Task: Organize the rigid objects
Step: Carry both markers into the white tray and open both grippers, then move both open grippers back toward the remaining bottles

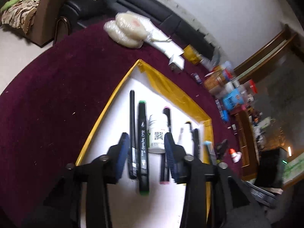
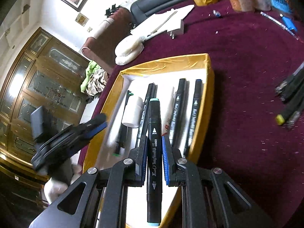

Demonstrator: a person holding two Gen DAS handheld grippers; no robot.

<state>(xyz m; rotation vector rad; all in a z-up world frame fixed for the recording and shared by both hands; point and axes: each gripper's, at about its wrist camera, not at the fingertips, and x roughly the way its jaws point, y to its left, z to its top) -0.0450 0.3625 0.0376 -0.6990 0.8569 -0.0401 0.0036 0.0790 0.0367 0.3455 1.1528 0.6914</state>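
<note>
Now, right tongs [image 2: 154,159]: clamped on a black art marker [image 2: 154,152] with pale teal caps, above the tray.
Left tongs [image 1: 146,148]: apart, gripping nothing; green-capped marker [image 1: 142,142] lies in the gap.
Tray [image 2: 208,87]: yellow-rimmed, white-floored, on the maroon surface [image 2: 247,95].
Inside: markers, white bottle [image 1: 156,133], perhaps a tube, blurred.

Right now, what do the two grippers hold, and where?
Right gripper: the teal-capped marker, gripped near mid-barrel. Left gripper: jaws open, holding nothing.

The desk [image 2: 247,95] is covered in dark maroon. The tray [image 2: 209,72] is yellow-rimmed and white inside. The black marker [image 2: 154,152] has pale teal end caps and white lettering.
</note>
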